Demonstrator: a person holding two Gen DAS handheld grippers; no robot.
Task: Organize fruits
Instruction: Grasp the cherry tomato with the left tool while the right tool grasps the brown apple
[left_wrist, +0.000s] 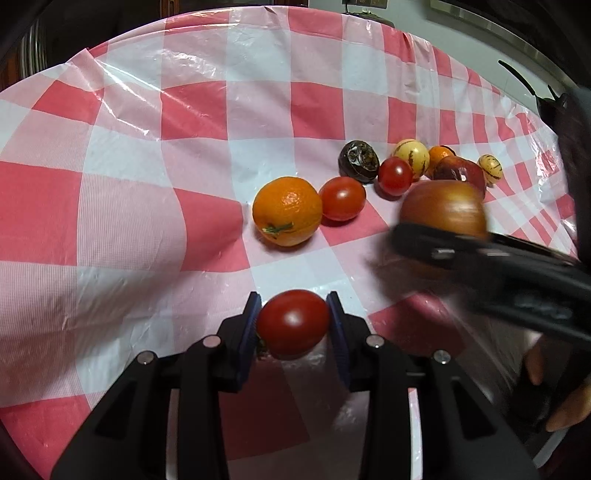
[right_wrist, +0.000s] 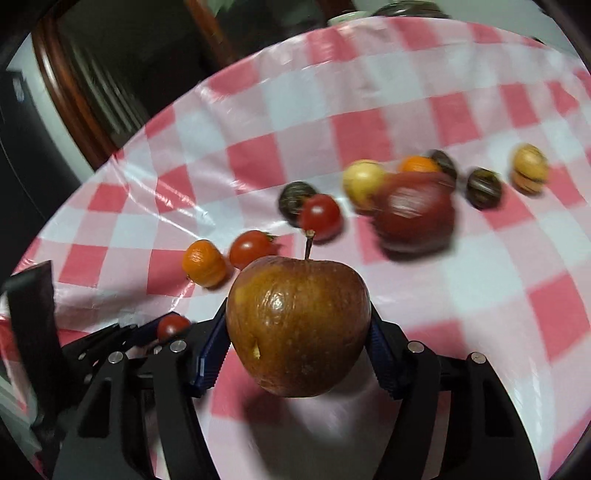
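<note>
We note the left gripper (left_wrist: 293, 323) with its blue-padded fingers (left_wrist: 251, 321) pressed against both sides of a small, glossy red tomato (left_wrist: 293, 324), carried over the pink-and-white checked plastic tablecloth (left_wrist: 129, 166). Whether that tomato touches the cloth, we cannot tell.

The right gripper (right_wrist: 297, 328) is clamped on a large brownish-red apple with a thin stem (right_wrist: 297, 325), its blue pads (right_wrist: 208, 354) on either flank of the fruit. From the left wrist view we see the same apple (left_wrist: 443, 210), blurred, raised above the cloth to the right, with the right gripper's black finger (left_wrist: 461, 254) across its lower part. A person's fingers (left_wrist: 569, 410) show at the lower right edge.

On the cloth ahead of the left gripper lies a round orange mandarin with a green stem scar (left_wrist: 287, 211), and touching its right side a second red tomato (left_wrist: 342, 198). Further right sits a third red tomato (left_wrist: 395, 176), just beside a dark, wrinkled purple-black fruit (left_wrist: 359, 156). Behind these we record a cluster: a pale yellow striped fruit (left_wrist: 411, 154), a smaller orange one (left_wrist: 439, 154), a dark red apple (left_wrist: 460, 171) partly hidden by the held apple, and another small yellow striped fruit (left_wrist: 490, 169) at the far right.

The right wrist view is motion-blurred; the loose fruits appear smeared there.
</note>
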